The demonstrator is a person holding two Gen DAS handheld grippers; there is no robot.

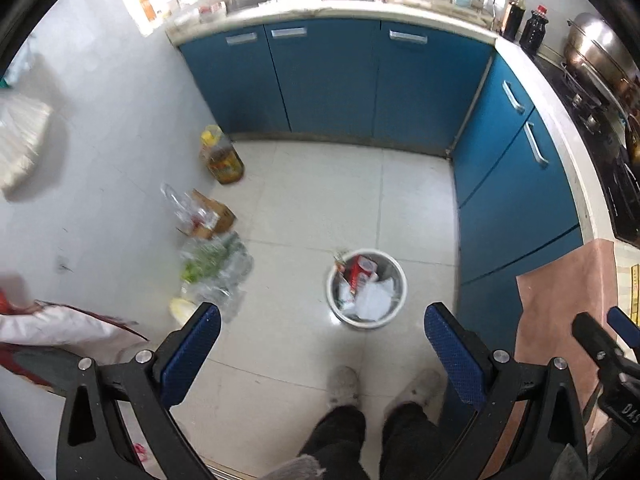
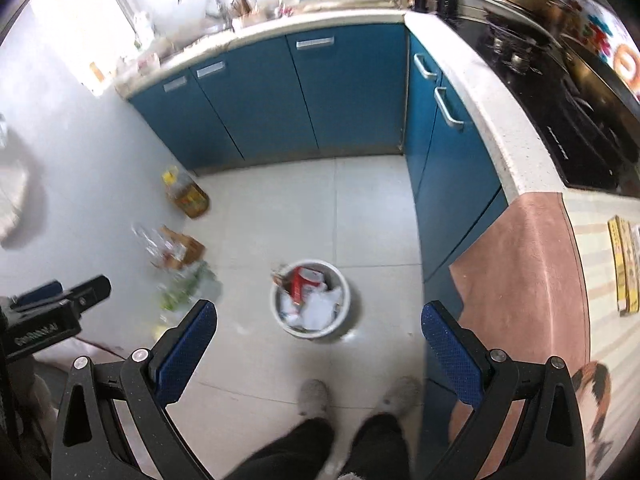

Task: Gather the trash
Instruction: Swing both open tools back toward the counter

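1. The tiled floor (image 1: 320,184) fills the middle of both views, pale and glossy.
2. Blue cabinets (image 1: 332,80) run along the far wall and turn down the right side, under a pale counter (image 1: 360,6) crowded with dishes, a tap and dark bottles.
3. A black stove (image 2: 560,104) sits on the right stretch of counter, with a steel pot (image 1: 596,44) on it.
4. A pinkish cloth (image 2: 524,280) hangs over the near end of that counter.
5. The left hand-held gripper (image 1: 322,344) is released, jaws wide apart with nothing between them, held high over the floor.
6. The right hand-held gripper (image 2: 319,340) is likewise released and empty, just beside the left one.
7. The trash bin (image 1: 400,280), round and white, stands on the floor near the right-hand cabinets, in front of the person's slippered feet (image 1: 344,384). It holds the trash (image 1: 368,292): crumpled white paper and a red packet.
8. A heap of clear plastic bags and bottles (image 1: 216,268) lies on the floor left of the bin, apart from it.
9. A cardboard box (image 1: 214,216) lies just behind that heap.
10. A yellow-capped oil bottle (image 1: 222,158) stands near the left cabinet corner.
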